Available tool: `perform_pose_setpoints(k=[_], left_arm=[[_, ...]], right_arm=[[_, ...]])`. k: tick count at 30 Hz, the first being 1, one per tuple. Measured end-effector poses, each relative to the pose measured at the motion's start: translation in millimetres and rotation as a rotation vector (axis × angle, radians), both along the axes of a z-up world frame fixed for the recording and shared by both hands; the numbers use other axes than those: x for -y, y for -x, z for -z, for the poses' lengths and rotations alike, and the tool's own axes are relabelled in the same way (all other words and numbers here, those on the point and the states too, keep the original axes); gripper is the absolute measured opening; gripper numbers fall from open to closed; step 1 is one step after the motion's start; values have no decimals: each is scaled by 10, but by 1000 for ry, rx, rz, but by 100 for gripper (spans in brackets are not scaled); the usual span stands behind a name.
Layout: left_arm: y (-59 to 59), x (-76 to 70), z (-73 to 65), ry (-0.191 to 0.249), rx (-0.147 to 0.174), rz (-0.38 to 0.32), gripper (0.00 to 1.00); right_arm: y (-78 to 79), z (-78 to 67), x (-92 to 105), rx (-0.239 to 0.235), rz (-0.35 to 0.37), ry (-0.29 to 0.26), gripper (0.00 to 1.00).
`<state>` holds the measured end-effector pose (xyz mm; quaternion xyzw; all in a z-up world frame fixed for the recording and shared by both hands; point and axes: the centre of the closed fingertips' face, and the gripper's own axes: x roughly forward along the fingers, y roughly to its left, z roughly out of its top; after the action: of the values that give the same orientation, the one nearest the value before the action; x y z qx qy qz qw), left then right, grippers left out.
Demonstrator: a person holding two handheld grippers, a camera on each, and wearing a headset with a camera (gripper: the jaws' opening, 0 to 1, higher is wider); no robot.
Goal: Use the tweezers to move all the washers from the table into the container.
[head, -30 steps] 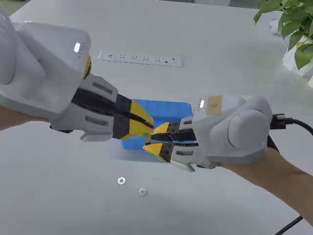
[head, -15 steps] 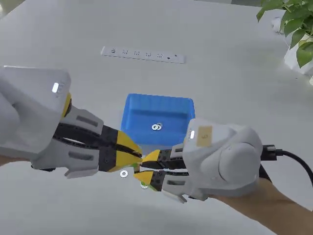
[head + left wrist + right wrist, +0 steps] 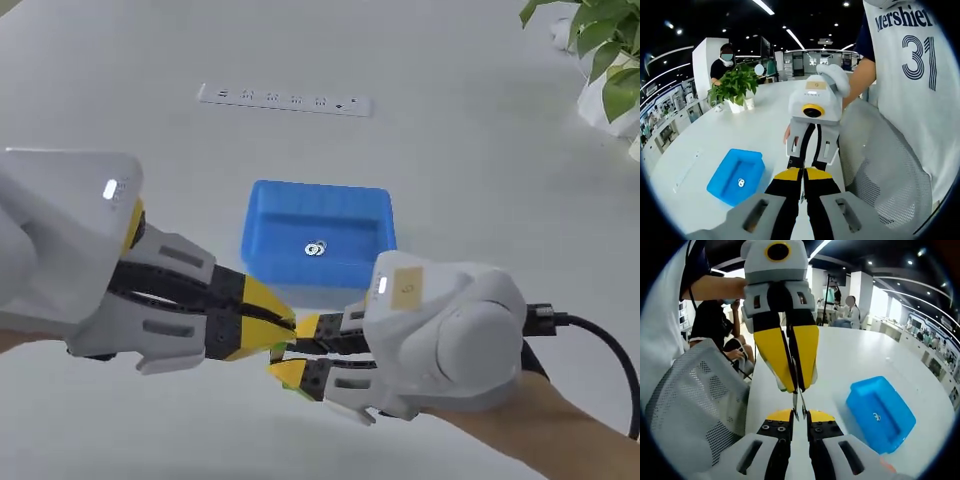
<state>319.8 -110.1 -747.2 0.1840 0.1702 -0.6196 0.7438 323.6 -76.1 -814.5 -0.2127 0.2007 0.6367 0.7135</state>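
Note:
The blue container sits on the white table with washers lying in it; it also appears in the right gripper view. My left gripper comes in from the left, shut on silver tweezers. My right gripper faces it from the right, jaws closed around the tweezers' two tines near their tips. Both grippers meet just in front of the container's near wall. The table under the jaws is hidden. I cannot tell whether the tips hold a washer.
A white power strip lies beyond the container. A potted plant stands at the far right corner. A cable trails from the right gripper. A mesh chair stands beside the table edge.
Both grippers moved from over the container toward me, uncovering it. Two loose washers on the table seen earlier are now hidden under the jaws.

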Motion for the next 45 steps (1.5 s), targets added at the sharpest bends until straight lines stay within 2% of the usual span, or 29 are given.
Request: perform_pose_setpoints(k=[14,20,28,45], left_arm=[[-34,136,46,7,-1,36,6],[-45,157,2,26,2,40,5],[-47,129,27,21,-4,36,5],[-100,54,277,-17,-23,6,5]], right_arm=[[-35,46,133,-22,57,-4,12],[-60,-11,113,-57,90,-57,14],[-68,29,92,-47,70,-44,12],[-119,282,36,-72,70,-1,12]])
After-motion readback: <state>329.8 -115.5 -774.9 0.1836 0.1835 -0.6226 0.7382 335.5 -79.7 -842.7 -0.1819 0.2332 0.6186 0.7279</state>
